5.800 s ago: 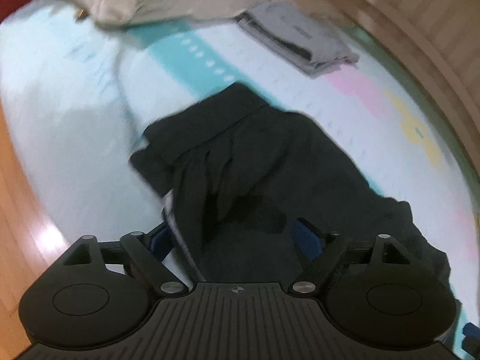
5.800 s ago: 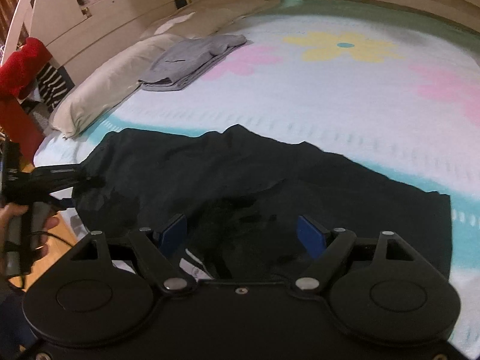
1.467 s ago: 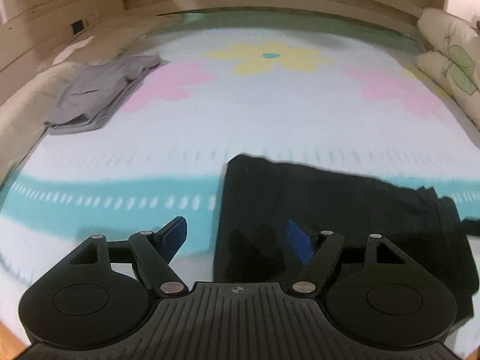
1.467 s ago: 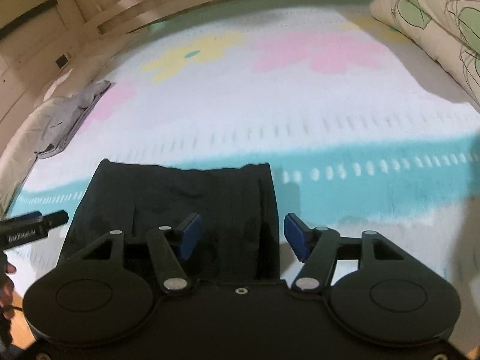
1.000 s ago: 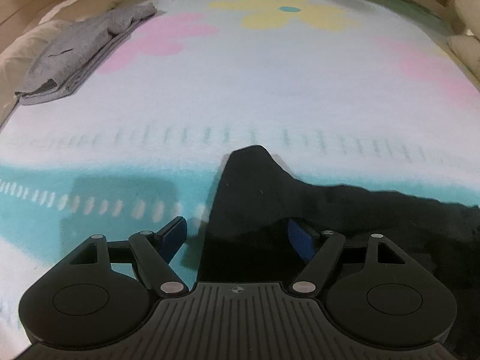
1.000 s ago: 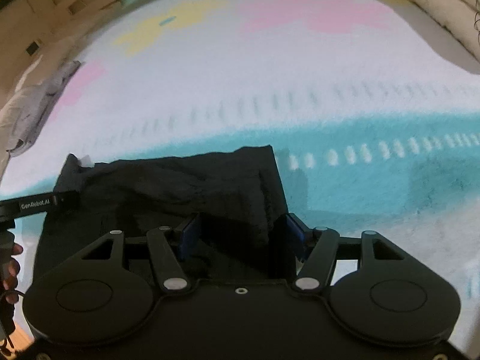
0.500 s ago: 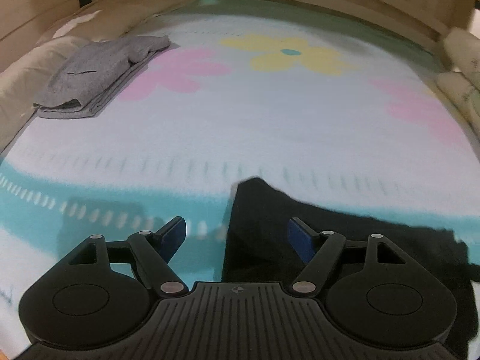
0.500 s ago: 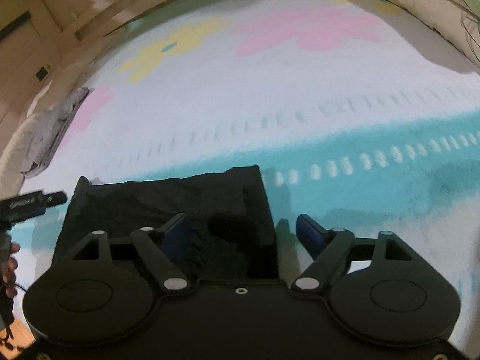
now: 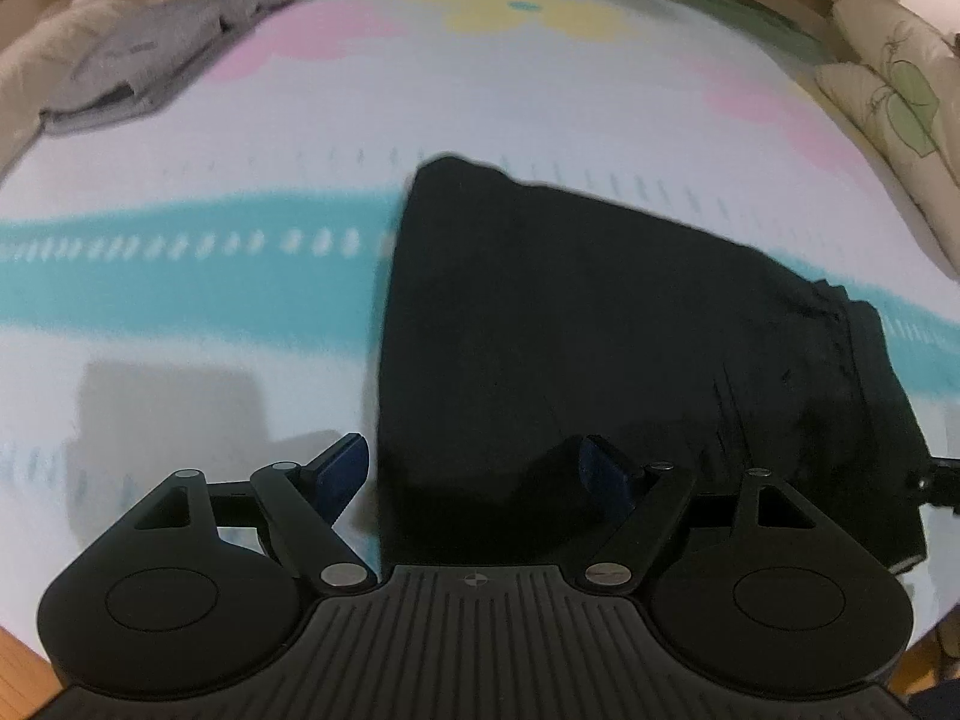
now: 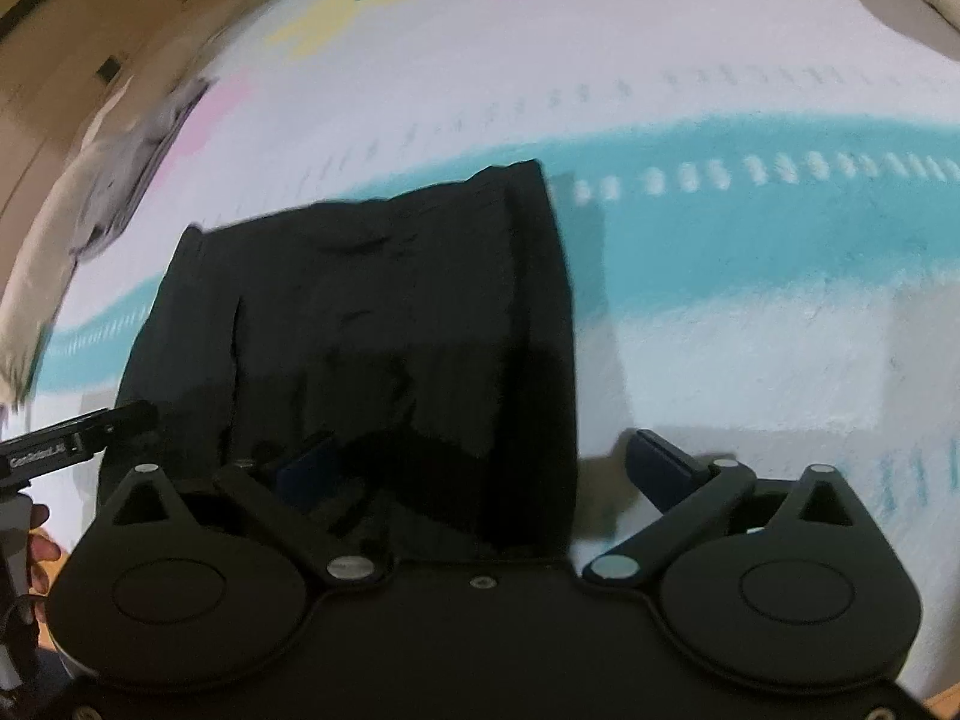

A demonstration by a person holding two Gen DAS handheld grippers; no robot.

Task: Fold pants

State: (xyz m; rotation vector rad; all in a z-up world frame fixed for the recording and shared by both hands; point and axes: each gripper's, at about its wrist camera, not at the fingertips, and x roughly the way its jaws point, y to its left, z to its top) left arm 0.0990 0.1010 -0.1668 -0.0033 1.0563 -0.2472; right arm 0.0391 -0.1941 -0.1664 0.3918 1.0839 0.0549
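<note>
Left wrist view: we find the black pants [image 9: 576,324] lying on the bed [image 9: 180,330] as a compact folded block, its left edge across the teal stripe. The left tool [image 9: 474,468] stands with its jaws well apart over the near left corner of the cloth; it grips nothing. A folded grey garment [image 9: 150,60] lies far off at the upper left, and patterned pillows [image 9: 894,90] at the right edge. Right wrist view: the same pants [image 10: 372,312] appear as a near rectangle, waistband side to the right. The right tool [image 10: 486,468] is also wide open, one finger over the cloth, the other over bare bedding, holding nothing. The left tool's tip [image 10: 84,426] shows at the cloth's left edge. We judge a fold just laid down and both grips released. The next move, in our judgement, calls for either a further fold, taking both near corners together, or smoothing the block flat.
</note>
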